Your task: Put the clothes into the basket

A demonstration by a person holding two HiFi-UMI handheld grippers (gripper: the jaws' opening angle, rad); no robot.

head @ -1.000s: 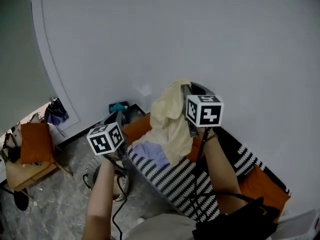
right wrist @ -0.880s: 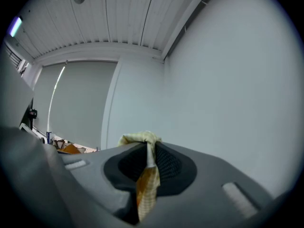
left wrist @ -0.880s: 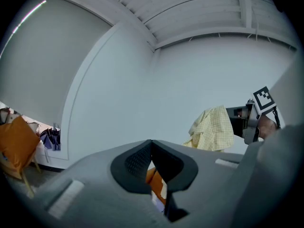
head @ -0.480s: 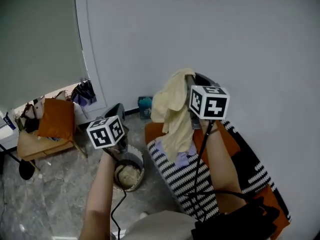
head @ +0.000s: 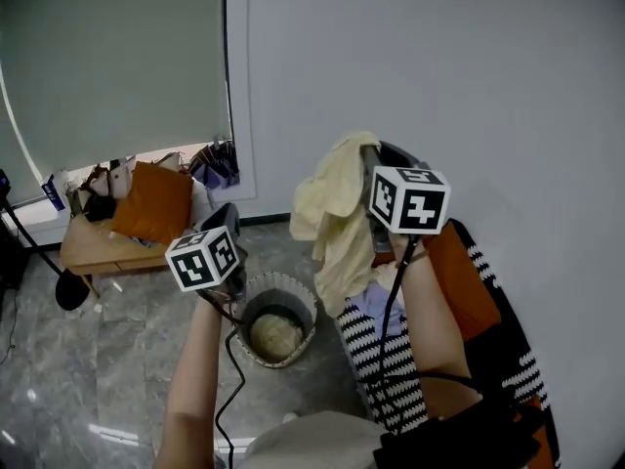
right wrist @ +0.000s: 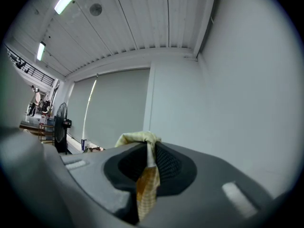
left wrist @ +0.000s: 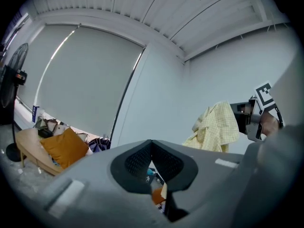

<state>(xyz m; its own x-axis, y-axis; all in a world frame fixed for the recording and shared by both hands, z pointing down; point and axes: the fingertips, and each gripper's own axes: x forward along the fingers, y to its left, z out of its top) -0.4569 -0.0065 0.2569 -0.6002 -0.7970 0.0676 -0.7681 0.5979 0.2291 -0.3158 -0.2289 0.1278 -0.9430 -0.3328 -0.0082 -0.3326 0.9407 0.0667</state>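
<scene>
My right gripper [right wrist: 148,152] fingers pinch yellow shirt [head: 337,213] by top edge. I hold it high so it hangs free, not dragging. Left gripper [left wrist: 151,146] fingers pressed together, empty. Basket [head: 283,278] on floor [head: 117,360] below, just left of shirt.

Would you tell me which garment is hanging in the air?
The pale yellow checked shirt, pinched by the right gripper; the lavender garment lies on the striped sofa, the beige cloth inside the round woven basket.
</scene>
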